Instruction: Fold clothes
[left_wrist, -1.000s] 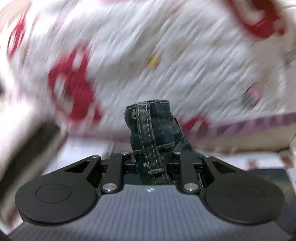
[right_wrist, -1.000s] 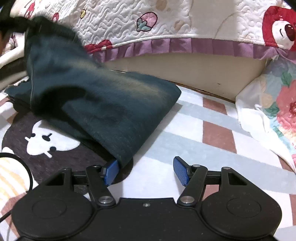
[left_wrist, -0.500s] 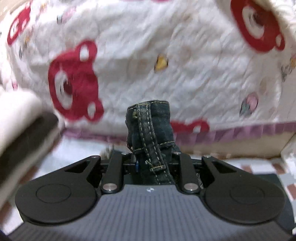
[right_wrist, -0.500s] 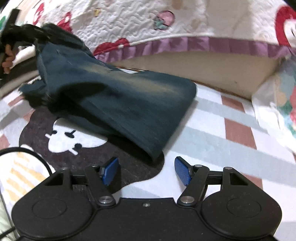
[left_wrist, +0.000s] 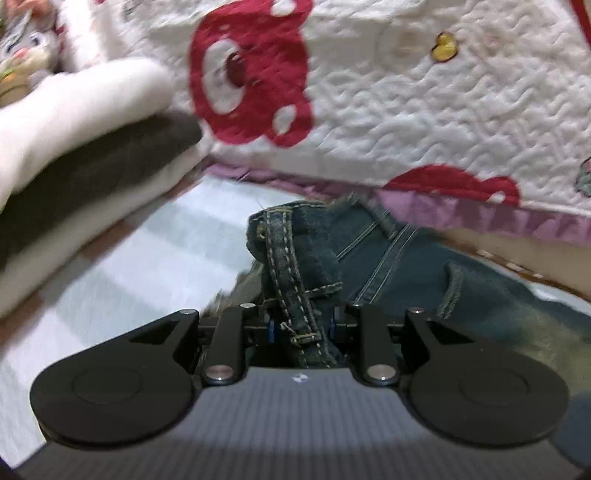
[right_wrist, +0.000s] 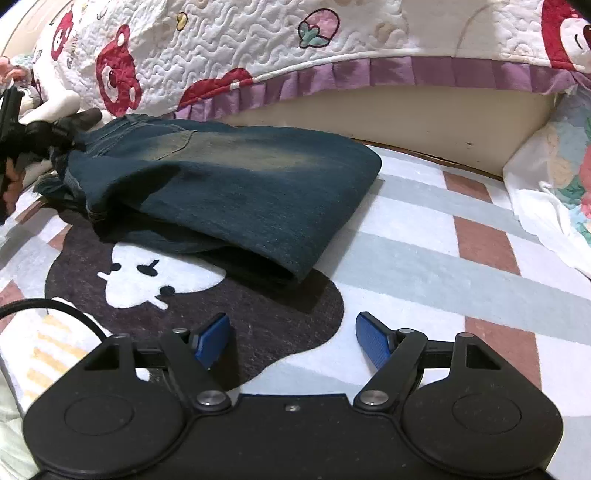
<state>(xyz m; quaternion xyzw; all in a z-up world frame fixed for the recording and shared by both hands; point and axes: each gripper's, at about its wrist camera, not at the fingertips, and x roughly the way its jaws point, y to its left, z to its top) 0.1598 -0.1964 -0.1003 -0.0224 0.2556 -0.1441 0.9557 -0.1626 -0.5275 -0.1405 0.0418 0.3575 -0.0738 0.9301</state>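
- On the striped rug (right_wrist: 424, 236) at the foot of the quilted bedspread (right_wrist: 258, 40), the jeans (right_wrist: 236, 184) lie doubled over, one layer on another, with the fold's rounded edge toward my right side.
- My left gripper (left_wrist: 301, 326) has its jaws pressed together on the waistband end of the jeans (left_wrist: 295, 266); a belt loop and seam stand up between the fingers.
- My right gripper (right_wrist: 293, 341) has its jaws spread and holds nothing. It sits low over the rug, near the folded end and clear of it.
- Governing relation: the jeans run long-axis from the pinched waistband at the far left to the folded end just ahead and left of my right jaws. The right gripper is the nearer one to that free end; the left is committed at the waistband.
- Judgement: the garment reads as once folded. Whether a further fold is due, I cannot settle from this.
- View differences: the right view alone shows the whole bundle, its lie on the rug, and a floral cloth (right_wrist: 554, 184) at right. The left view alone confirms the grip, and shows stacked pale and dark items (left_wrist: 74, 155) at left.
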